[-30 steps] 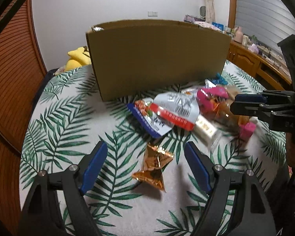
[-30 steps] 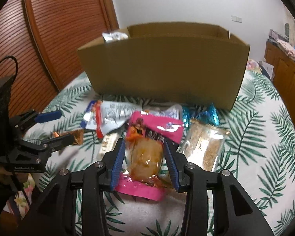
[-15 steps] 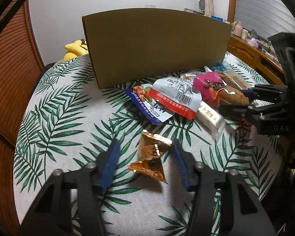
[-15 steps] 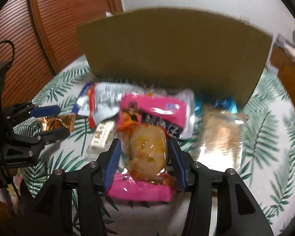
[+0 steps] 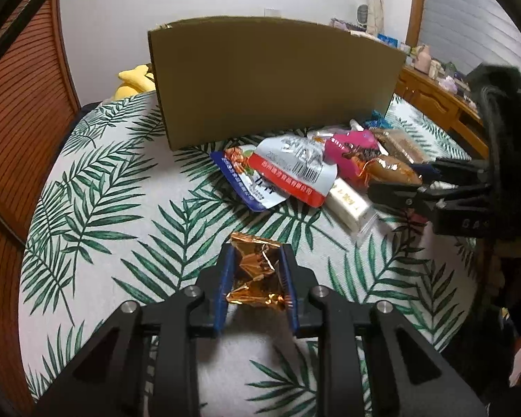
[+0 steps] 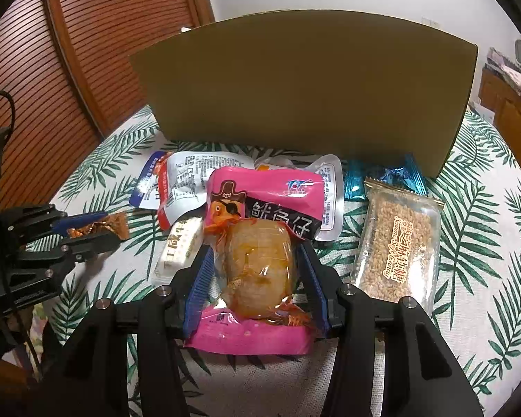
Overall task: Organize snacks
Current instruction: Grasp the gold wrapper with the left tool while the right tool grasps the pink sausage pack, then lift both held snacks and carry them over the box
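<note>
left gripper (image 5: 257, 285) has just been closing, pads now pinching gold foil snack (image 5: 255, 272) on the tablecloth (image 5: 114, 208) | light, crinkly (slips) – you grip mid-body | right gripper (image 6: 257, 278) clasps pink squid pouch (image 6: 260, 243), soft, before the cardboard box (image 6: 302, 83)

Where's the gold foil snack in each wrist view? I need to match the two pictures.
Left wrist: gold foil snack low centre, between the left tool's blue pads, which have just been closing on it.
Right wrist: gold foil snack at the left edge, mid-height, between that same tool's tips, partly hidden.
Shared landmark: the cardboard box standing behind the snack pile.
</note>
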`<move>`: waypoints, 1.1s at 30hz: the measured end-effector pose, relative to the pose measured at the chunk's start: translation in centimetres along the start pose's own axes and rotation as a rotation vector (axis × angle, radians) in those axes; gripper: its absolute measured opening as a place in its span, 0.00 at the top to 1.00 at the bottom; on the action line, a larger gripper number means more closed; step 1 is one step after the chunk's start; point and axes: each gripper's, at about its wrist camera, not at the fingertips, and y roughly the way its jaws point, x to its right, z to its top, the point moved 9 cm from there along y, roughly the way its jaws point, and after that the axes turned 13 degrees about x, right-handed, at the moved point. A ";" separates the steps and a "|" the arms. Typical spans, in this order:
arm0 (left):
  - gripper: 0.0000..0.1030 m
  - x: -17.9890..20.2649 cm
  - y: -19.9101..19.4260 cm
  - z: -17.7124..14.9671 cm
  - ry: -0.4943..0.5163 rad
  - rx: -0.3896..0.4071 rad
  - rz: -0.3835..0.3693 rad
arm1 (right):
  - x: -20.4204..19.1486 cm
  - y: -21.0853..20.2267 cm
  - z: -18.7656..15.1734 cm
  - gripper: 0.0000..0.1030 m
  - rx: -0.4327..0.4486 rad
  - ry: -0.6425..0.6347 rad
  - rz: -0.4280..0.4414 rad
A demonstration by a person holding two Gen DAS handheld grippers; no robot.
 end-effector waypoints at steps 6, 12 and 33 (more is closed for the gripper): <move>0.77 0.3 -1.5 1.5 -0.017 0.042 0.011 | -0.5 0.2 0.0 0.54 0.002 -0.020 -0.019; 0.77 0.7 -2.9 3.1 -0.021 0.082 0.023 | -0.2 -0.3 0.2 0.57 0.035 0.010 -0.007; 0.77 1.9 -6.2 6.6 -0.035 0.183 0.037 | -0.1 -3.2 1.9 0.58 0.179 -0.010 -0.031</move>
